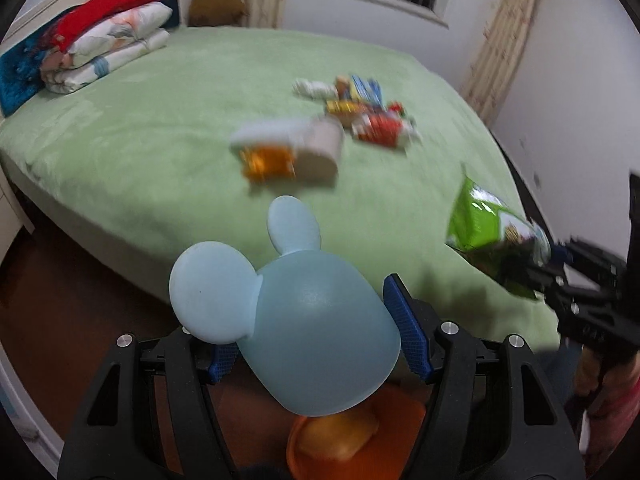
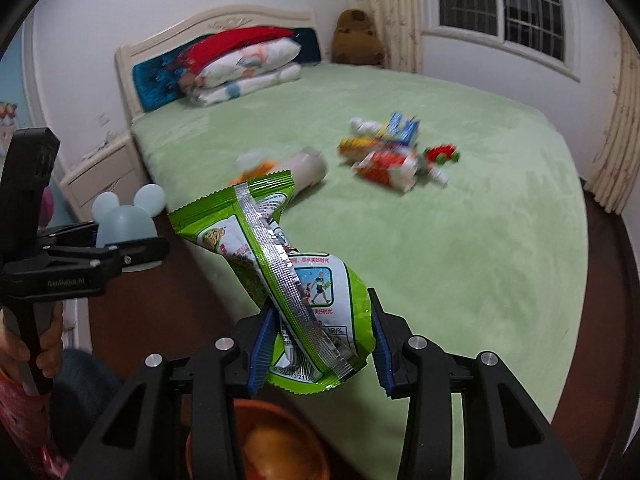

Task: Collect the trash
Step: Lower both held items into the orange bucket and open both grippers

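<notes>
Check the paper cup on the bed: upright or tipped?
Tipped. The cup lies on its side on the bed, open end facing the camera; blurred, contents unclear.

both tools clamped: left tool (image 1: 316,344) wider than right tool (image 2: 320,344).

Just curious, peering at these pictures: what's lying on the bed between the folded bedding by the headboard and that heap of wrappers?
Nothing: bare green bedcover separates the folded bedding from the wrapper heap, clearest in the right wrist view.
</notes>
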Demonstrator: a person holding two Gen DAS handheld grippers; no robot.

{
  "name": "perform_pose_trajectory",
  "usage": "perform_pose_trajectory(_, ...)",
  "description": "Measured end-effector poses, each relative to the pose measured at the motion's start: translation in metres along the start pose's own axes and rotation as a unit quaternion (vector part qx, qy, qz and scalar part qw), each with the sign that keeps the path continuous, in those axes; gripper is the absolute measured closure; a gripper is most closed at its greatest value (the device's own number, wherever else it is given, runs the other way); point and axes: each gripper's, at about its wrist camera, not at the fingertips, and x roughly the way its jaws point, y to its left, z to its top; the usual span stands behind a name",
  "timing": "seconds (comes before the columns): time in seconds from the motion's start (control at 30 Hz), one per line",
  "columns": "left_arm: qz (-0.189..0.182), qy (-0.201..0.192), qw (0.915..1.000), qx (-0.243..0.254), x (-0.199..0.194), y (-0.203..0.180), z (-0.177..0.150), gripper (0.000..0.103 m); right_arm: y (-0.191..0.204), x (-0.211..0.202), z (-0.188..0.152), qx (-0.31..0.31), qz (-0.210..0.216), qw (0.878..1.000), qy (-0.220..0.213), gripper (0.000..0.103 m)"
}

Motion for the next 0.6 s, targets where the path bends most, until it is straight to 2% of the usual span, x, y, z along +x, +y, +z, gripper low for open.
perform_pose_trajectory(0.1,-0.009,0.044,0.9989,0.014,0.005,-0.010,-0.038,0.039,0.014,0.005,-0.024,-0.009,0.015,0.999,0.033,0.061)
perform_pose_trajectory(0.23,-0.027,0.114,0.9931,-0.002,0.029,-0.014,-0.085,0.039,0.029,0.025,-0.061,-0.018,0.034,0.995,0.096,0.060)
perform_pose_trajectory(0.37,-0.045,0.196,0.9794,-0.021,0.065,-0.016,-0.131,0.039,0.031,0.059,-0.099,0.001,0.042,0.985,0.167,0.060)
perform_pose_trajectory(0.53,-0.050,0.265,0.9628,-0.017,0.103,-0.023,-0.169,0.039,0.030,0.101,-0.141,0.035,0.032,0.969,0.243,0.060)
perform_pose_trajectory(0.6,-0.047,0.289,0.9562,-0.010,0.117,-0.027,-0.181,0.039,0.033,0.113,-0.153,0.029,0.019,0.964,0.262,0.060)
